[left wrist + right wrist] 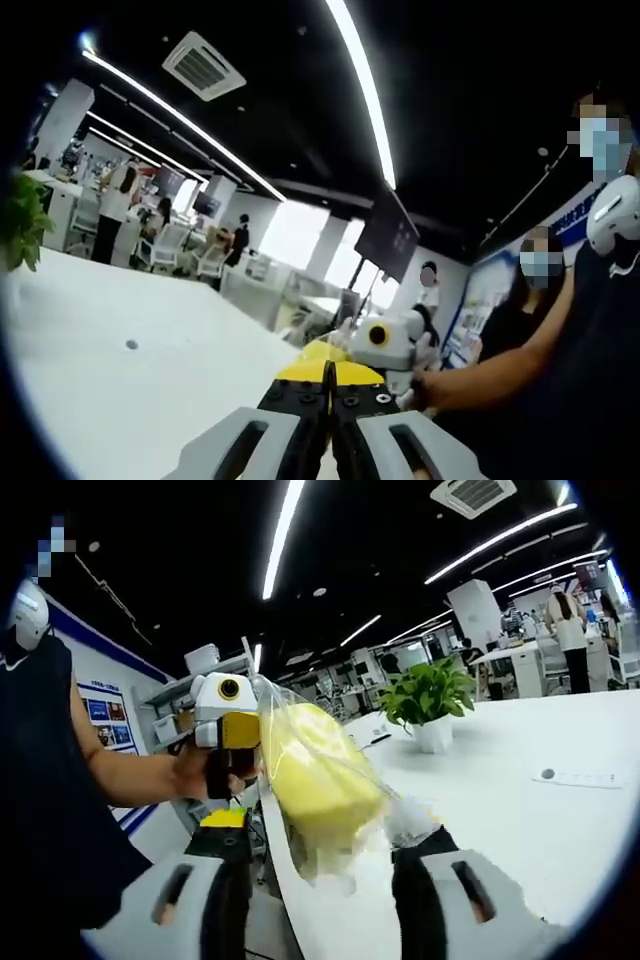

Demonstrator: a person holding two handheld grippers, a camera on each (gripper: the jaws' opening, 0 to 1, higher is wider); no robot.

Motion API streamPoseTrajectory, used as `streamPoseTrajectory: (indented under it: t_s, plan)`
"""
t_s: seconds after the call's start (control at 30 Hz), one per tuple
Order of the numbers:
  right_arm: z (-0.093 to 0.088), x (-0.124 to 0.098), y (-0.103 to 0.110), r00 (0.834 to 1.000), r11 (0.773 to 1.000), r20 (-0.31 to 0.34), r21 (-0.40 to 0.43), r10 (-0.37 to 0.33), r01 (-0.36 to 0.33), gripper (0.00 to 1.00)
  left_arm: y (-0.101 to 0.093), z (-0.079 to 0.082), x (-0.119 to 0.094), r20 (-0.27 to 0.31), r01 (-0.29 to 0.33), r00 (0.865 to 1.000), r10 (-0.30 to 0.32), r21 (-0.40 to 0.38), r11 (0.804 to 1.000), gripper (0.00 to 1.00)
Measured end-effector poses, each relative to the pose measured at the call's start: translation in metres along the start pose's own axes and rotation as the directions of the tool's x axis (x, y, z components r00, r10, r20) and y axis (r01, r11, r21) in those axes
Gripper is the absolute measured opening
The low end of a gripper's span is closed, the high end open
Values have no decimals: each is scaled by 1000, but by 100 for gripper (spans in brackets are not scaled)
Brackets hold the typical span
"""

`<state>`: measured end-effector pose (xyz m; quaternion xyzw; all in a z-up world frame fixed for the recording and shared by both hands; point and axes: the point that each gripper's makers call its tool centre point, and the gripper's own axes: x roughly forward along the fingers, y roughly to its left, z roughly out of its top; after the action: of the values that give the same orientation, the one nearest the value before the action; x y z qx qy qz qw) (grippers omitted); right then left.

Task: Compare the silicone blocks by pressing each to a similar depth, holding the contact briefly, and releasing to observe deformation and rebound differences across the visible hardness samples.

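A yellow silicone block (315, 770) in a clear plastic bag stands between the jaws of my right gripper (322, 845). The jaws are wide apart. The bag's crumpled end (405, 820) touches the right-hand jaw, while a small gap shows at the left-hand one. My left gripper (228, 725), white with a yellow front, is held in a person's hand just left of the block. In the left gripper view my left gripper (330, 378) has its yellow-tipped jaws shut together with nothing between them. The right gripper (390, 345) sits close beyond, held by a hand.
A broad white table (520, 820) runs to the right, with its edge (270, 830) passing under the block. A potted plant (430, 705) and a small flat label (580, 777) are on it. People stand at the right (540, 300). More desks and chairs (180, 245) are behind.
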<state>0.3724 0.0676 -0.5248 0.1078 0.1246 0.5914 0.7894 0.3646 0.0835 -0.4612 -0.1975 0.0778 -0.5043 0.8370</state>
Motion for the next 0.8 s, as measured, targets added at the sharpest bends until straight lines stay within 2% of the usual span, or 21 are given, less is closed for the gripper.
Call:
streamPoseTrajectory:
  t_s: [0.13, 0.17, 0.2, 0.23, 0.3, 0.4, 0.43, 0.57, 0.63, 0.67, 0.8]
  plan:
    - [1, -7, -7, 999, 999, 7, 5, -35, 35, 82, 3, 2, -2, 10, -11, 1000, 11, -6, 1000, 0]
    - [6, -9, -12, 997, 998, 38, -21, -63, 63, 90, 4, 2, -2, 10, -12, 1000, 12, -7, 1000, 0]
    - [7, -10, -12, 997, 998, 39, -12, -67, 68, 95, 5, 2, -3, 11, -14, 1000, 14, -12, 1000, 0]
    - [5, -13, -15, 996, 996, 21, 12, -85, 85, 96, 6, 3, -4, 14, -15, 1000, 15, -16, 1000, 0]
    - [6, -16, -17, 996, 996, 15, 3, -84, 84, 96, 8, 5, -5, 20, -15, 1000, 16, -26, 1000, 0]
    - [10, -26, -26, 990, 988, 24, -60, -138, 140, 96, 11, 9, -6, 36, -21, 999, 24, -79, 997, 0]
    - [11, -29, -29, 988, 985, 24, -69, -154, 156, 96, 13, 9, -7, 39, -26, 999, 29, -76, 997, 0]
    - [11, -48, -47, 966, 956, 18, -141, -259, 259, 96, 24, 8, -14, 43, -59, 997, 63, -93, 994, 0]
    - [9, -56, -50, 962, 953, 22, -137, -271, 272, 96, 26, 8, -17, 50, -59, 997, 64, -102, 993, 0]
    - [6, -65, -59, 948, 938, 18, -140, -318, 317, 96, 28, 9, -19, 55, -64, 996, 70, -105, 992, 0]
    - [-5, -87, -65, 939, 929, 40, -139, -342, 344, 96, 35, 9, -27, 69, -82, 993, 91, -126, 989, 0]
